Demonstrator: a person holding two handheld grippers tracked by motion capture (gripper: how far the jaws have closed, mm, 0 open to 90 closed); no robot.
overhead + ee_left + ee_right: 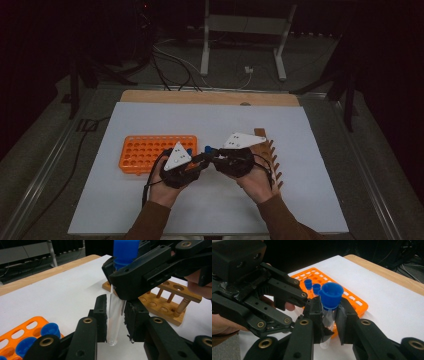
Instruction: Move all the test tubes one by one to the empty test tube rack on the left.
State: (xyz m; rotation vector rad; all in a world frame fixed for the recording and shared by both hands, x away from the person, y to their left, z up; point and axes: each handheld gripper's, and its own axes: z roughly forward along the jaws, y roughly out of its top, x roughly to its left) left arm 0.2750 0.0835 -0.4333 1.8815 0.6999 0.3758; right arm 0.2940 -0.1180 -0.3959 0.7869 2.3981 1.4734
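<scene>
Between both pairs of jaws, above the white table point(150, 210), stands a clear tube point(115, 315) with a blue cap point(331, 295). The right gripper point(328, 312) is clamped on it just under the cap, and the left gripper point(115, 322) has closed on its lower part. The tube looks light, stiff, smooth and probably easy to crack, so I would hold it gently by the body. Behind the left jaws is an orange rack point(352, 300); beyond the right jaws, a wooden rack point(160, 305).
</scene>
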